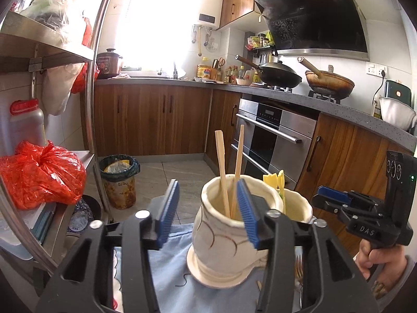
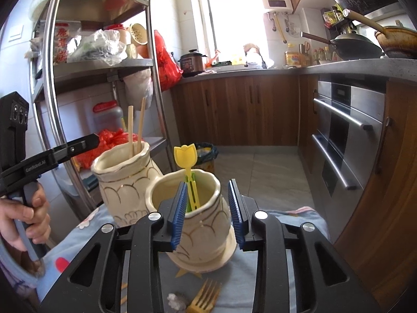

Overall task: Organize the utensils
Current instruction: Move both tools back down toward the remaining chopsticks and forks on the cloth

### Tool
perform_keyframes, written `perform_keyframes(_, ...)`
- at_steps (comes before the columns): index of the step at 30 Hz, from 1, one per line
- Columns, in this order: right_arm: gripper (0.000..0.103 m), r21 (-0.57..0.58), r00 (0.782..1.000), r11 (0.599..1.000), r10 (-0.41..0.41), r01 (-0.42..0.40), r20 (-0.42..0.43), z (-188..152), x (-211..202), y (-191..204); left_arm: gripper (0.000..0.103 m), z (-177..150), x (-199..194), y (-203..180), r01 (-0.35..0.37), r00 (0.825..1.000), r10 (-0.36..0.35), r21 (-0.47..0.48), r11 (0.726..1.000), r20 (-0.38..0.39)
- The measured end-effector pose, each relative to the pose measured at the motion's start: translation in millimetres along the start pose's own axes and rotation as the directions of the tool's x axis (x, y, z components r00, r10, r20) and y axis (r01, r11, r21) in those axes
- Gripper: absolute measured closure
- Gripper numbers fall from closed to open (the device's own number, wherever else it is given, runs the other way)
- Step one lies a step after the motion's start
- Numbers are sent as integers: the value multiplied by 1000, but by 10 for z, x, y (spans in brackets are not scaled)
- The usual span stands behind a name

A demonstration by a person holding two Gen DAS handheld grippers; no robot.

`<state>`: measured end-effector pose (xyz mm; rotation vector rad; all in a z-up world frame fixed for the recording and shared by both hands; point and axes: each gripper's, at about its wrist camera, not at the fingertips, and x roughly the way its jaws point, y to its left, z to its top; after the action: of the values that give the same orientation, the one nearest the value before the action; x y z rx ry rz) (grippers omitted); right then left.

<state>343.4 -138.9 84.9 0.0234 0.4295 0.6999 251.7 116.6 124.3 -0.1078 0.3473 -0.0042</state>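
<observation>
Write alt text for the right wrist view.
An open right gripper frames a cream ceramic jar holding a yellow tulip-topped utensil. A second jar with two chopsticks stands to its left, and a gold fork lies on the blue cloth.

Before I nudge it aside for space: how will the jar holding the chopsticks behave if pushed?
The jar looks glazed ceramic, so probably heavy and breakable. It sits on soft cloth, so it may drag rather than slide. The tall chopsticks lean loosely and would likely rattle.
</observation>
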Motion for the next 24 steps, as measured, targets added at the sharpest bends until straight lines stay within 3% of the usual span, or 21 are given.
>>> perform_keyframes(5, 55, 13, 1000, 1000, -1, 1, -14, -119, -153, -20, 44, -124, -155, -8, 5, 1000, -5, -12, 1000, -16)
perform_keyframes(16, 55, 45, 992, 999, -4, 10, -125, -475, -303, -45, 44, -618, -313, -130, 48, 989, -45, 20, 999, -143)
perform_keyframes(24, 55, 44, 966, 999, 19, -8, -259, -780, -306, 76, 44, -995, -369, -326, 93, 963, -74, 62, 994, -258)
